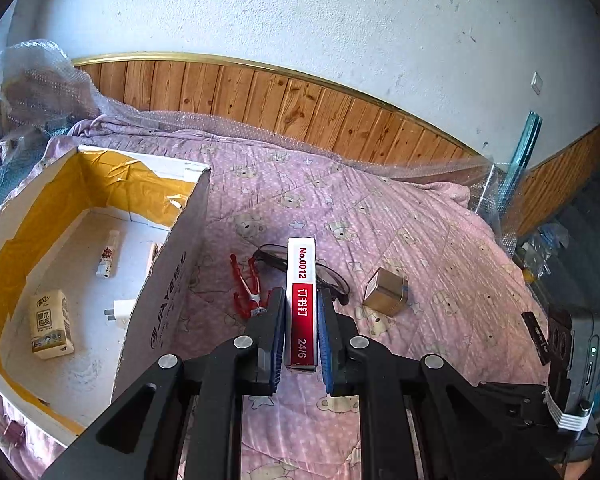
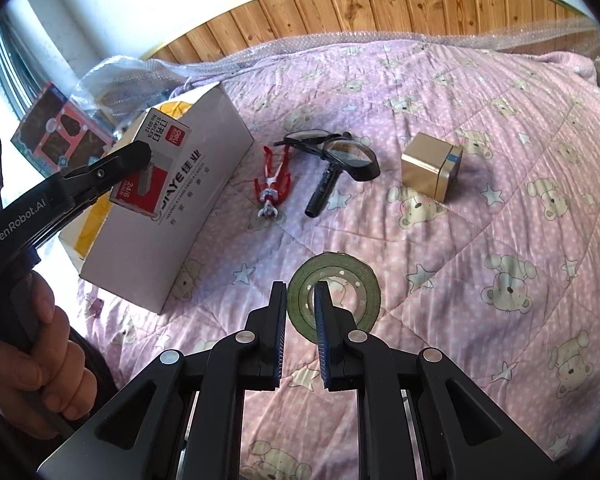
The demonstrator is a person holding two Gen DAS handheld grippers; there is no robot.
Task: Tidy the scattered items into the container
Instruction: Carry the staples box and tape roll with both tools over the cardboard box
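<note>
At far left I see the white open-topped cardboard box (image 1: pixel 172 280) with yellow tape lining, holding a tissue pack, a plug and a small tube; my left gripper (image 1: pixel 300 304) has its jaws pinching a red-and-white staple box (image 1: pixel 302 300), just right of the box wall; I judge it should travel left over the rim, then release low; a red toy figure (image 2: pixel 274 184), black glasses (image 2: pixel 332 152) and gold cube tin (image 2: pixel 430 166) lie scattered; my right gripper (image 2: pixel 300 296) nips the green tape roll's (image 2: pixel 334 300) wall, jaws narrowly apart; pink bear-print quilt (image 2: pixel 480 240), wood panelling behind.
</note>
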